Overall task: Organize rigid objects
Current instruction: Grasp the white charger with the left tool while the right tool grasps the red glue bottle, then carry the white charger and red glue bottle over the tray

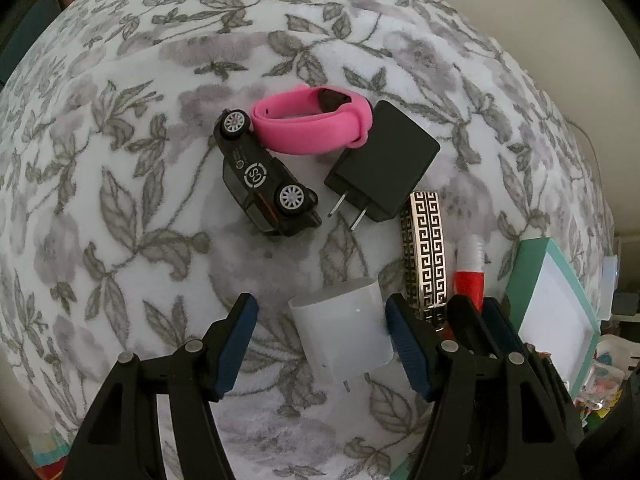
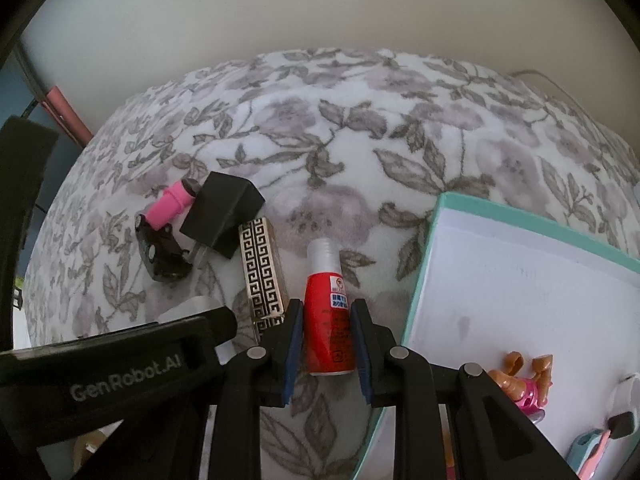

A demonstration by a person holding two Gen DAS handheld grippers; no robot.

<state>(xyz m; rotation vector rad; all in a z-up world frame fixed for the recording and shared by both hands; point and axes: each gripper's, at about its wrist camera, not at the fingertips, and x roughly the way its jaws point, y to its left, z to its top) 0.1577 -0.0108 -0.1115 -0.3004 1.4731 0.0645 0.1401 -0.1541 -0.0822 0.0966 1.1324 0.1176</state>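
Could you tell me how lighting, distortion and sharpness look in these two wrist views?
Left wrist view: soft, dim light, faint shadows; fisheye bulges the floral blanket into a dome; the toy car is sharp, corners vignetted. Right wrist view: same even light, no glare; the teal box edge bows; the red bottle label is partly legible.

Both wrist views look down close over the floral blanket [image 1: 120,200], sharing the patterned bar [image 2: 262,272].
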